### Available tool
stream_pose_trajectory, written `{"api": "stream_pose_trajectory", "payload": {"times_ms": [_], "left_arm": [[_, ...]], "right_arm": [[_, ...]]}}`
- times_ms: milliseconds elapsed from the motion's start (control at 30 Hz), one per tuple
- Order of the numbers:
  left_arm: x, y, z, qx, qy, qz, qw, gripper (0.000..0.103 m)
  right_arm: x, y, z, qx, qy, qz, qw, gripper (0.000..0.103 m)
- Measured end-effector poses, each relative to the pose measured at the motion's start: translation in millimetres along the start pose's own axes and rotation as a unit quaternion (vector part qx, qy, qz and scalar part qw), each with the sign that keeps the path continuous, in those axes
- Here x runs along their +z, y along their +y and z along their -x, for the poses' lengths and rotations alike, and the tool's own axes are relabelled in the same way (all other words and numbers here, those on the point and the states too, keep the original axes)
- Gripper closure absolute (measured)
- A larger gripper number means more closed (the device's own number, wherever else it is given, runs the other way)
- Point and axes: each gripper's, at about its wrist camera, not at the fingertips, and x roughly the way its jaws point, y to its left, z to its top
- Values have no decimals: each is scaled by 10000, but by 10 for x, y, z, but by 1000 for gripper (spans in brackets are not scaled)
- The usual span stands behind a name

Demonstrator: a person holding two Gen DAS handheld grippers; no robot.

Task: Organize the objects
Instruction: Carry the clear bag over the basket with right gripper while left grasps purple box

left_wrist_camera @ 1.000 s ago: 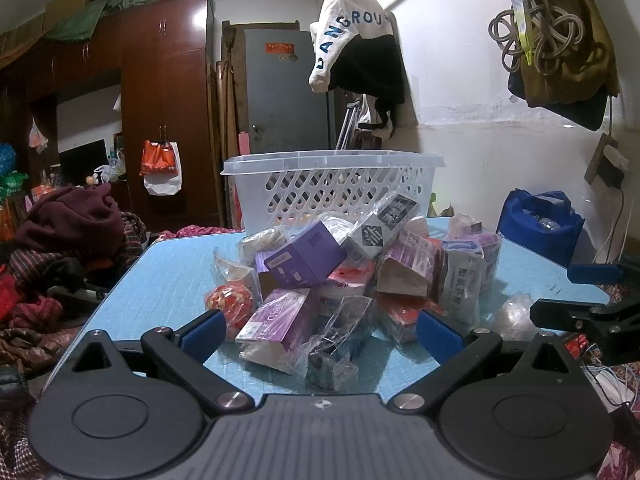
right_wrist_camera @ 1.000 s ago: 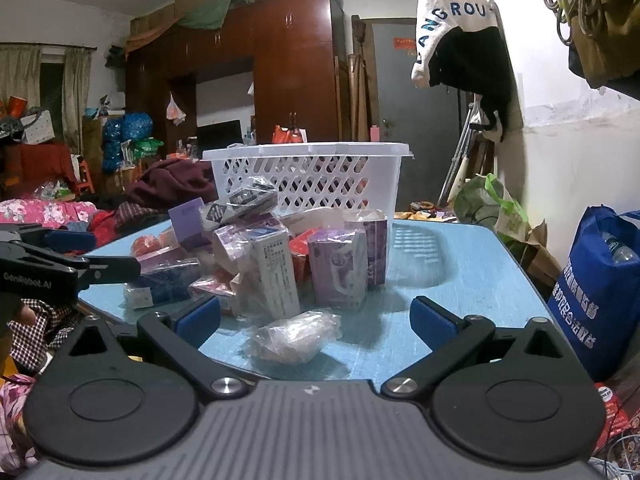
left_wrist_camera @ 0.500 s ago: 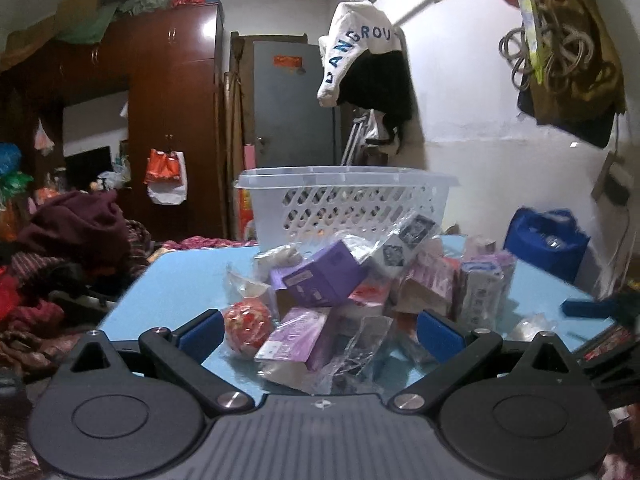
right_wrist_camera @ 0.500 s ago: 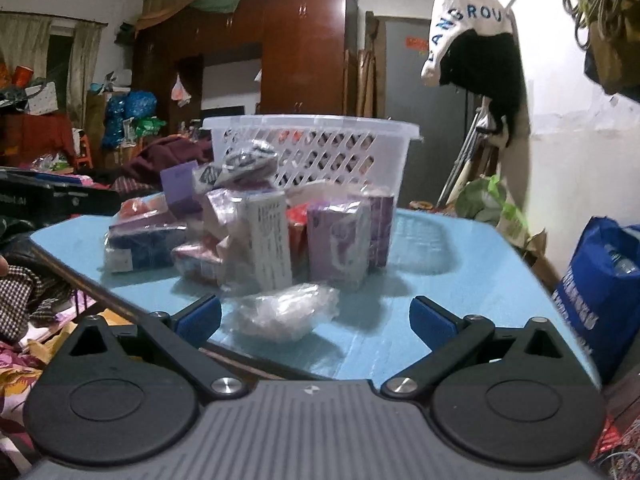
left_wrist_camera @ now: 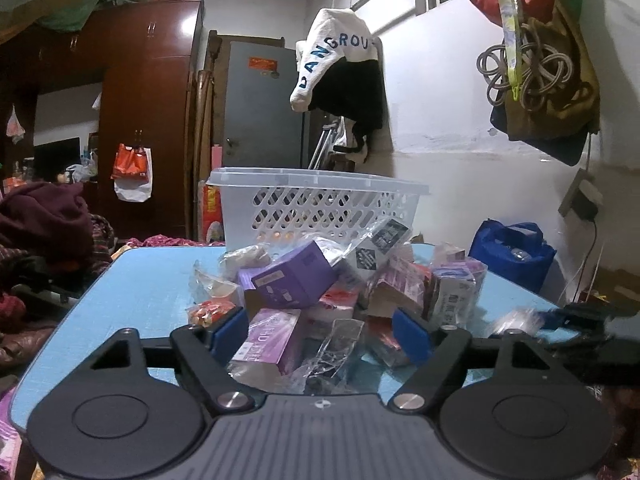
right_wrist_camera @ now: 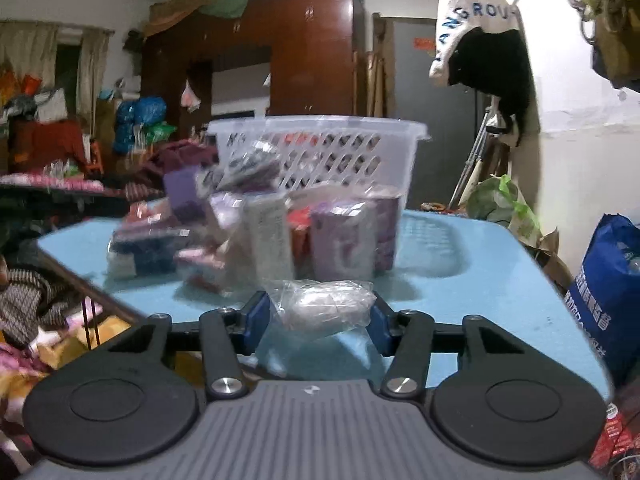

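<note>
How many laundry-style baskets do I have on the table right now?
1. The white lattice basket stands at the far end of the blue table, right behind the pile of packets. The right wrist view shows the same basket; nothing suggests a second.

Basket point(left_wrist_camera: 320, 204) at table point(left_wrist_camera: 152, 280) rear, boxes pile point(left_wrist_camera: 332, 292) in front, bag point(right_wrist_camera: 324, 306) nearest R tool point(right_wrist_camera: 316, 320)

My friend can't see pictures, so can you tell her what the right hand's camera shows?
The right gripper has its two blue-padded fingers on either side of a small clear plastic packet at the near edge of a light blue table. Behind it sits a blurry pile of wrapped purple and red boxes, then a white lattice plastic basket.
</note>
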Motion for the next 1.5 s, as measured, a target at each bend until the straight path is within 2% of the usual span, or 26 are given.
{"api": "stream_pose_trajectory", "payload": {"times_ms": [100, 200, 300, 367, 433, 533, 633, 700, 767, 867, 1000, 1100, 1200, 1333, 1400, 1500], "left_arm": [[55, 45, -35, -24, -88, 12, 10000, 21], [226, 130, -105, 29, -182, 111, 9998, 21], [530, 204, -247, 126, -212, 1, 9997, 21], [754, 257, -347, 193, -367, 12, 9991, 20], [1058, 318, -561, 281, -347, 12, 9990, 19], [1435, 386, -929, 421, -302, -18, 9987, 19], [1639, 425, -1248, 485, -19, -3, 9988, 19], [1676, 414, -1378, 515, 142, -26, 9986, 19], [1619, 364, -1346, 536, 175, -114, 9983, 19], [1299, 285, -891, 267, -9, -420, 9988, 19], [776, 138, -561, 35, 319, -582, 9978, 19], [483, 52, -590, 8, 616, -859, 9944, 19], [399, 47, -760, 142, 767, -1037, 9915, 21], [440, 50, -879, 281, 753, -1147, 9901, 27], [417, 8, -924, 267, 827, -1284, 9879, 46], [400, -12, -933, 311, 837, -1412, 9859, 48]], "right_arm": [[223, -94, 105, 8, -262, -129, 9996, 48], [683, -130, 48, 29, -586, -73, 9982, 48], [1241, -126, -271, -79, -732, 129, 9972, 48], [1544, -147, -600, -181, -616, 190, 9978, 48], [1822, -201, -985, -313, -391, 225, 9985, 48], [1972, -302, -1335, -494, -135, 132, 9986, 48], [1979, -350, -1510, -569, 120, 174, 9982, 48], [1913, -339, -1483, -617, 164, 173, 9978, 48], [1885, -364, -1433, -524, 159, 52, 9985, 48], [1837, -399, -1242, -432, -12, 83, 9990, 48], [1903, -505, -1162, -458, -19, -9, 9989, 48], [1958, -515, -1172, -464, 45, 97, 9989, 48], [1987, -496, -1199, -473, 93, 130, 9988, 48], [1998, -474, -1200, -448, 98, 192, 9988, 48], [1997, -482, -1210, -431, 110, 181, 9988, 48], [1987, -478, -1211, -430, 120, 194, 9988, 48]]}}
